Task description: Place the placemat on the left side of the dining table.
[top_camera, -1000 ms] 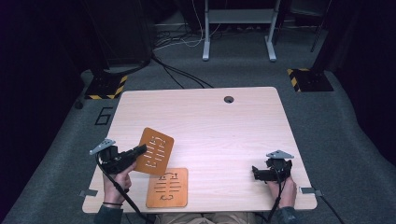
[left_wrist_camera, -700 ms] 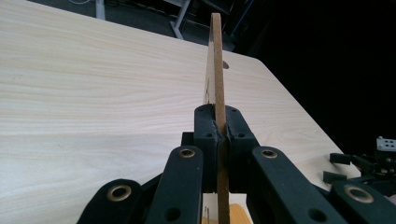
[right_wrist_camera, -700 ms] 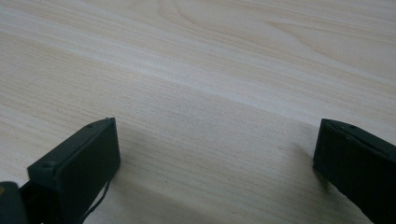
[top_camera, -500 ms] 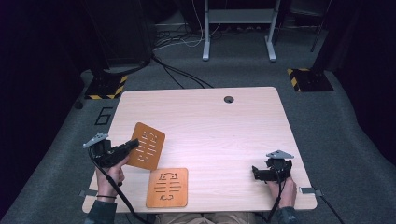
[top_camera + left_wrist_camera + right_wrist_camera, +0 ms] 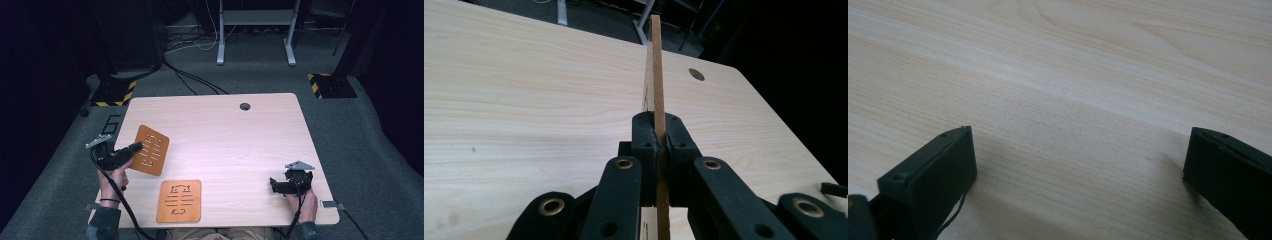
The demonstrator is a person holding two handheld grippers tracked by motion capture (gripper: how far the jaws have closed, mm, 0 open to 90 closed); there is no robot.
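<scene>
Black jaws of the left gripper (image 5: 659, 145) are clamped tight on the edge of a thin orange-brown wooden board with cut slots (image 5: 150, 150), which stands on edge between them in the left gripper view. From above, the board is tilted up off the pale wooden table (image 5: 240, 140) near its left side, well clear of the cable hole (image 5: 244, 106) at the far edge. A second flat orange-brown slotted board (image 5: 179, 200) lies flat near the front edge, just beside the held one but apart from it.

The right gripper (image 5: 1078, 165) rests low over bare tabletop at the front right, its jaws spread wide with nothing between them.

To my eye the step is carrying the lifted board. The grip is on one edge only, so the board could swing or slip; I would keep the wrist steady, hold the squeeze firm, and lower it slowly so a long edge meets the table first. Bringing the idle hand across to steady the free end would help.
</scene>
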